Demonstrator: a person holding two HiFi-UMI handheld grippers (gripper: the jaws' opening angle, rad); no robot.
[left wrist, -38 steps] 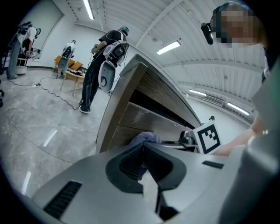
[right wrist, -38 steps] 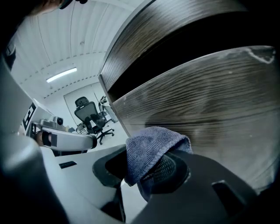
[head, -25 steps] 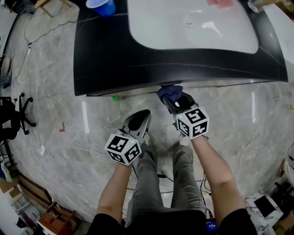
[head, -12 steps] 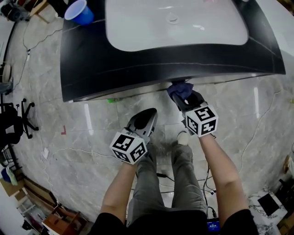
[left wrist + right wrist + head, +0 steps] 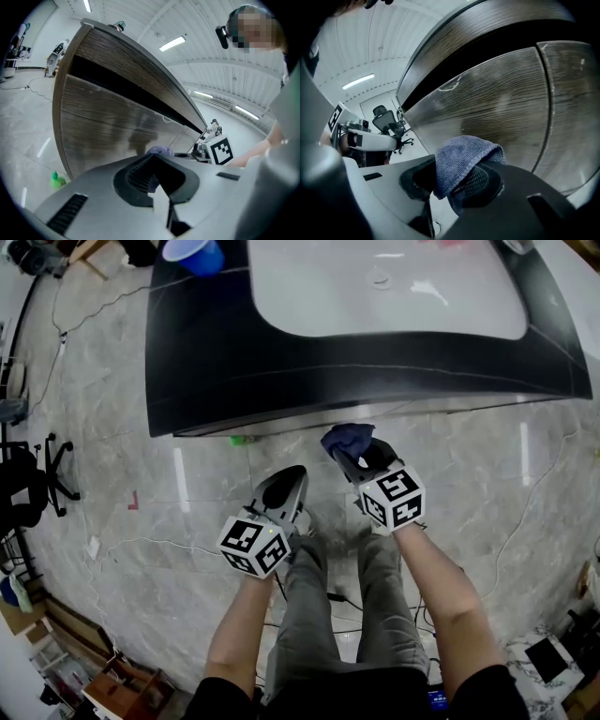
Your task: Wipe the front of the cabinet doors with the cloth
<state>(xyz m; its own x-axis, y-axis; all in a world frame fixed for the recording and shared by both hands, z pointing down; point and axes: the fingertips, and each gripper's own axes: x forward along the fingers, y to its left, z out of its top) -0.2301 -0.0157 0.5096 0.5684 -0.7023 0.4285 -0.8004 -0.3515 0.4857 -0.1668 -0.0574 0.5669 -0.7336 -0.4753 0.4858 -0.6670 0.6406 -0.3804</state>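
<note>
Right claw [image 5: 457,185] clamps cloth [image 5: 461,157] near cabinet doors [image 5: 501,103] at 12 o'clock; left claw [image 5: 154,178] closed, empty; wiping seemingly unfinished.

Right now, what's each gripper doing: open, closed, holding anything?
Left gripper: closed, holding nothing.
Right gripper: closed on the blue cloth.

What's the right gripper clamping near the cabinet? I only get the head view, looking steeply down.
Observer: Its own view shows the right gripper shut on a folded blue cloth.
Operator: And the door fronts?
Observer: The cabinet doors are wood grain, with a vertical seam to the right of the cloth.
Operator: Left gripper?
Observer: The left gripper is shut, with nothing between its jaws.
</note>
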